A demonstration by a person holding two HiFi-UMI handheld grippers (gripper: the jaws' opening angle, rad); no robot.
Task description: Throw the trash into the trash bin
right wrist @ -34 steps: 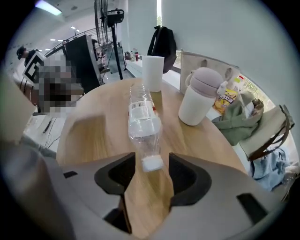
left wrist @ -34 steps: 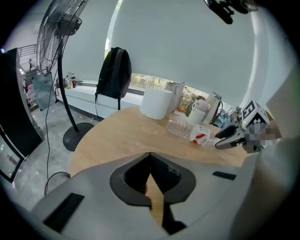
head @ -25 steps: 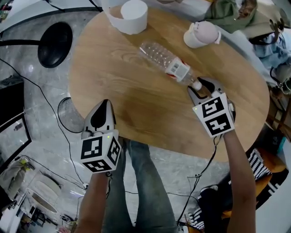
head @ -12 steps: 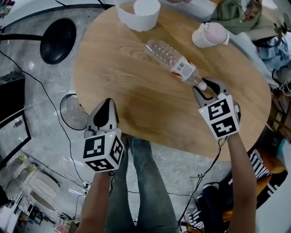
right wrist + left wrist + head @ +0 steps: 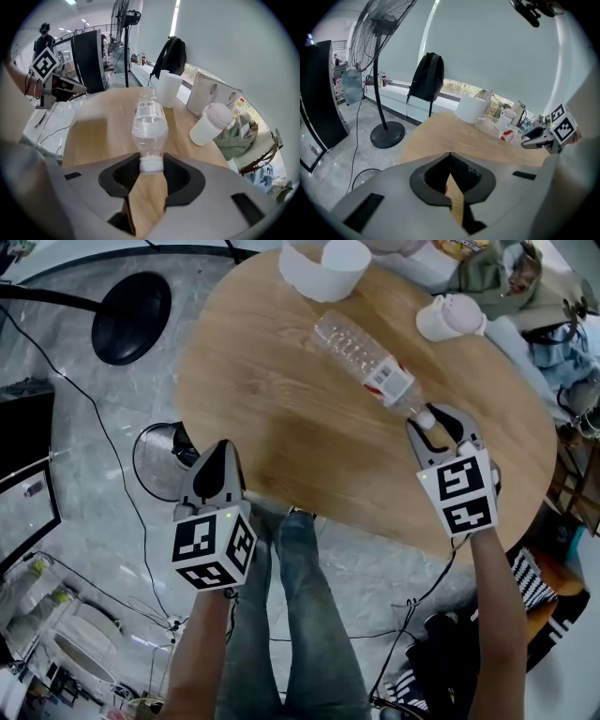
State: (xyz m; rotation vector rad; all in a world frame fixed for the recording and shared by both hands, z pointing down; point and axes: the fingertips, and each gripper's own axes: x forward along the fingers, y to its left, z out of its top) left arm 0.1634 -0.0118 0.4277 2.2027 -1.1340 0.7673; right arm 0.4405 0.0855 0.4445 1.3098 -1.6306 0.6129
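Round wooden desk (image 5: 281,437) carries the bottle (image 5: 361,352), its long axis slanting away from me, cap (image 5: 151,165) toward my right hand-held gripper (image 5: 436,418), whose jaws have just been closing and pinch the cap; my left hand-held gripper (image 5: 218,451), pressed together and empty, is farther off

The right gripper's (image 5: 436,424) jaws, just now closing, pinch the bottle's (image 5: 361,351) cap; the left gripper (image 5: 217,452) hangs closed and empty.

Left gripper (image 5: 222,446) and right gripper (image 5: 439,419) grey, marker-cubed; jeans (image 5: 309,615) blue.
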